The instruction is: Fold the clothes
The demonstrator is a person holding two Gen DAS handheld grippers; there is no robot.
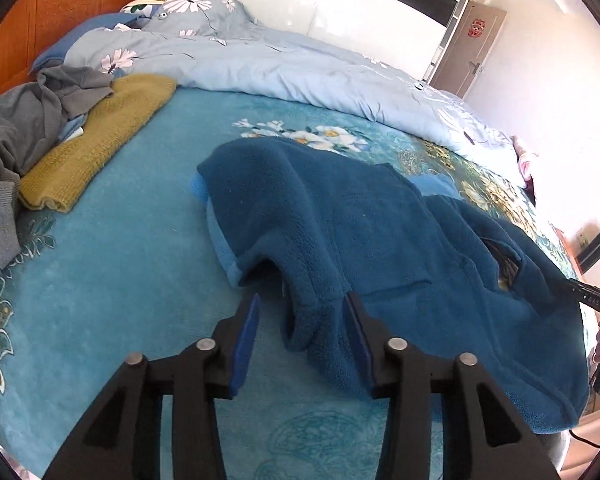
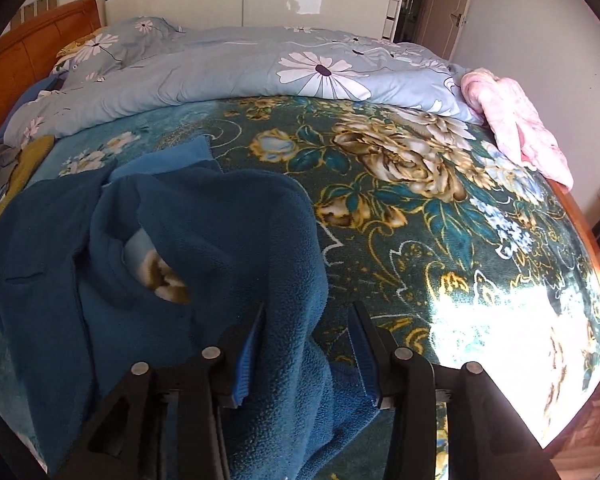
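Both claws spread: left gripper (image 1: pixel 300 312) and right gripper (image 2: pixel 308 320) each straddle dark blue fleece (image 1: pixel 380 232), possibly touching.

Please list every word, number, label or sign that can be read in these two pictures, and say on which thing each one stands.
"DAS": small white letters on the black bar of the other hand-held gripper at the right edge of the left wrist view; possibly cut off.
Red ornament on the brown door: too blurred to tell any writing.
Blue fleece garment, floral blanket, light blue quilt: no text seen.
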